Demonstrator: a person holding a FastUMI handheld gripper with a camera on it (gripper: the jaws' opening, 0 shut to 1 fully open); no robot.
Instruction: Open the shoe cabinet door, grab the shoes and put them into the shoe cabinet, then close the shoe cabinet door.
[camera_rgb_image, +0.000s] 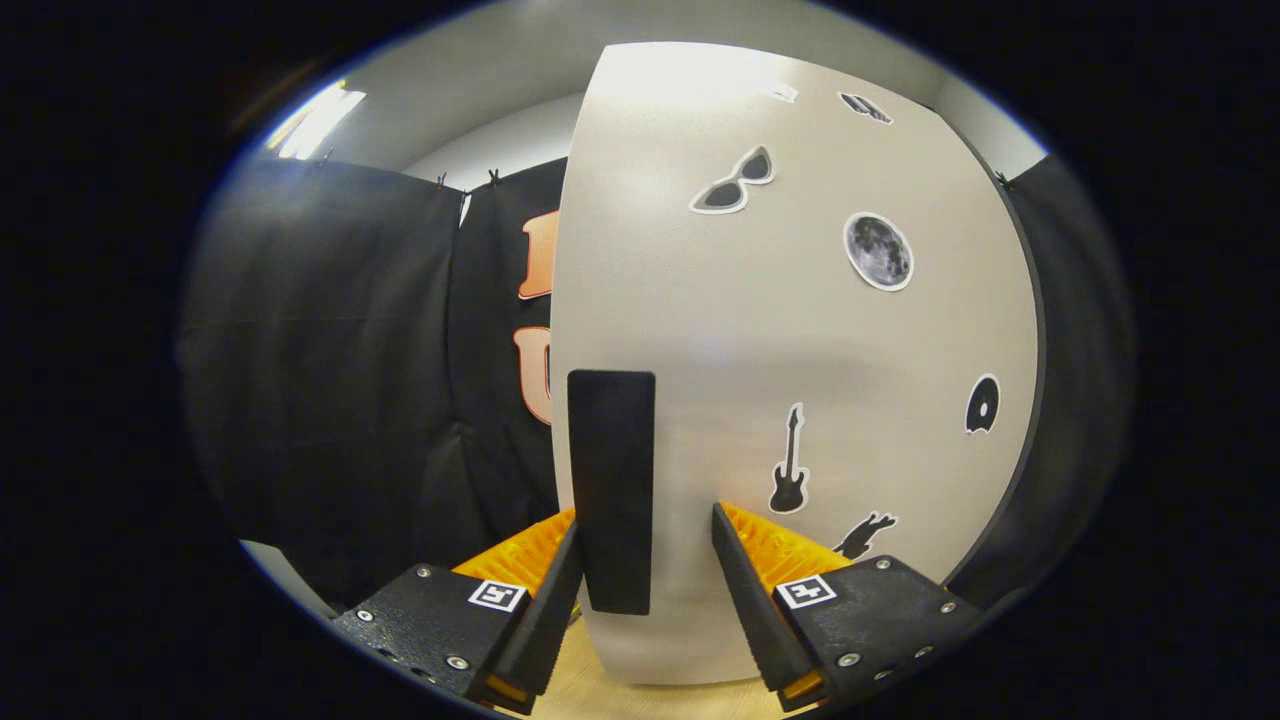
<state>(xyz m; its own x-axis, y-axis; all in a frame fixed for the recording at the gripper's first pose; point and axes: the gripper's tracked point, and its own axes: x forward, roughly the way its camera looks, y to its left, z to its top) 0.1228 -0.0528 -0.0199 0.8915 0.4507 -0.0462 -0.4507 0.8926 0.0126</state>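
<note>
The smooth, matte off-white shoe cabinet door (760, 360) stands upright just ahead of the tongs (645, 545), its surface faintly glossy under the light. A flat black rectangular handle (611, 490) is fixed upright near the door's left edge. The tongs stand partly open with the handle between the fingers; the left finger (545, 610) lies against or just beside the handle, the right finger (750, 590) apart from it. Right of the handle, black-and-white cut-out stickers dot the door: sunglasses (733, 182), a round moon (878, 251), a guitar (789, 462), a disc (982, 405). No readable writing. Pale wood floor (640, 695) shows below the door.
</note>
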